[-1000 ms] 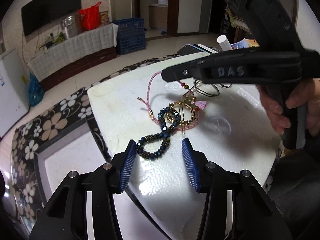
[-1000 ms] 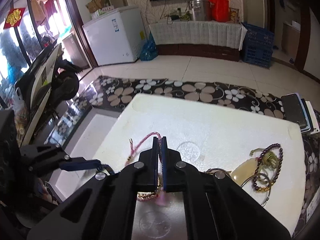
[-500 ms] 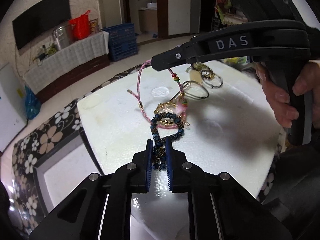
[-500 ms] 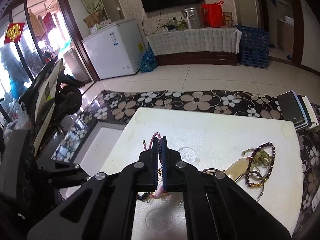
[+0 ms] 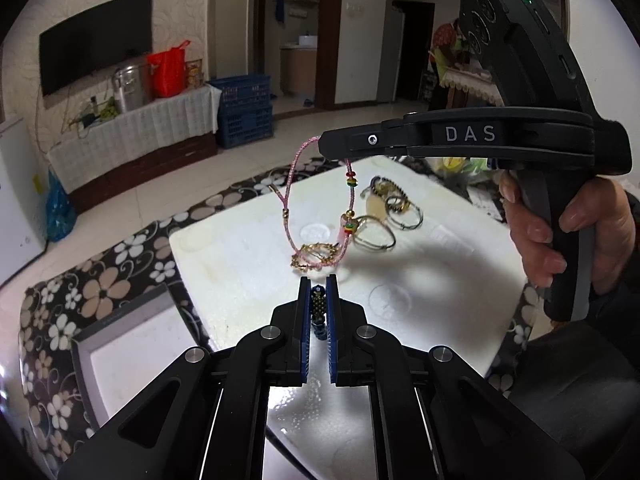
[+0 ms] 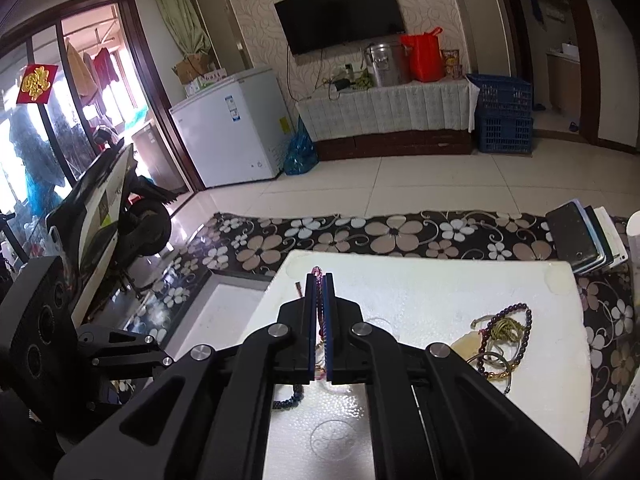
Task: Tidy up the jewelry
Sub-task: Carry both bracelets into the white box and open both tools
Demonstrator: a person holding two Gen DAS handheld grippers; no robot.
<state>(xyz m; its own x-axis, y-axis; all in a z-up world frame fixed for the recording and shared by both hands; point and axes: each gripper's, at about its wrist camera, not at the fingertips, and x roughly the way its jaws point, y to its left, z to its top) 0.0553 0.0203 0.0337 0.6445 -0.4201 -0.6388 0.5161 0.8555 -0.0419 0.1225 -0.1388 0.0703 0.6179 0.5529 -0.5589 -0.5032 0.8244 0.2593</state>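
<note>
Left wrist view: left gripper [image 5: 319,290] is clamped on the dark blue beaded bracelet [image 5: 318,306], pads narrow, above the near edge of the white foam board [image 5: 248,248]. Right gripper [image 5: 326,146], held by the right hand [image 5: 568,232], pinches the pink cord bracelet [image 5: 294,184], which hangs clear of the board with a gold chain [image 5: 316,254] at its lower loop. Rings and bangles [image 5: 390,216] lie beyond.

Right wrist view: right gripper [image 6: 319,280] is closed on the pink cord bracelet [image 6: 318,300]. A purple bead bracelet [image 6: 516,332] and pale pendant [image 6: 466,346] lie on the foam board [image 6: 420,292], right side.
</note>
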